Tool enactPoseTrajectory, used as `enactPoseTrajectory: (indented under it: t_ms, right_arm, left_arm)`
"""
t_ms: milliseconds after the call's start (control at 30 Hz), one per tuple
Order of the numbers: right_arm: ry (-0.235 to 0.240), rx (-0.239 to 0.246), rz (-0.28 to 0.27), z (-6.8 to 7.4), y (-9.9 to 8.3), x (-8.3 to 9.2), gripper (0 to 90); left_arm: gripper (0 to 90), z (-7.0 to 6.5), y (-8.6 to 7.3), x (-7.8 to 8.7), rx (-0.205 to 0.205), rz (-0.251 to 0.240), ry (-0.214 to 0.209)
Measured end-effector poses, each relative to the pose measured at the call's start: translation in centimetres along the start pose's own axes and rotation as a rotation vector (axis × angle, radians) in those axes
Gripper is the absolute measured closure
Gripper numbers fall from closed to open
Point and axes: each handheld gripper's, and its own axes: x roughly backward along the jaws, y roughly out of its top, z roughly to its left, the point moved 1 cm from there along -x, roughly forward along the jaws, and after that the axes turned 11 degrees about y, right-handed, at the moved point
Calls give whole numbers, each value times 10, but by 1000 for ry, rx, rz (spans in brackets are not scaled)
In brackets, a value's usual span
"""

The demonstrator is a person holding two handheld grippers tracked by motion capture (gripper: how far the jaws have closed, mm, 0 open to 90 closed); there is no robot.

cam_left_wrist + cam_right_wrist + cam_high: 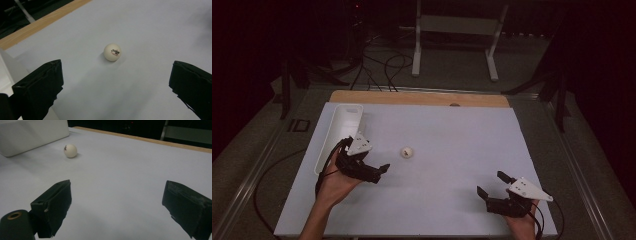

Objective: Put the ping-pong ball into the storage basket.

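Here I'm in the approach: my left gripper (381, 172) has its jaws spread wide with nothing between them, aimed at the ping-pong ball (112, 52) lying loose mid-table, near the white tray (343, 120). My right gripper (492, 185) waits well apart, jaws spread too. Next I'd judge: advance, straddle the ball, close gently so it doesn't roll.

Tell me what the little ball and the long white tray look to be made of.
The ball: probably thin celluloid or plastic, matte off-white, with a small printed logo like a table-tennis ball's. The long white tray: likely moulded plastic, with smooth, even white walls and rounded corners; ceramic cannot be ruled out. Both rest on the table, whose pale, matte sheet covers a wooden board showing at the far edge.
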Motion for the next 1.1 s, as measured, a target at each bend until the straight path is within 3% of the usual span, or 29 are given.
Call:
enactPoseTrajectory:
  t_ms: [667,1100]
  right_arm:
    - [-10,-11,-8,-4,0,3,84]
    - [-13,-11,-6,-5,-1,4,84]
  left_arm:
    - [0,-6,21,-19,-60,63,-40]
    - [0,-7,26,-32,-67,96,-54]
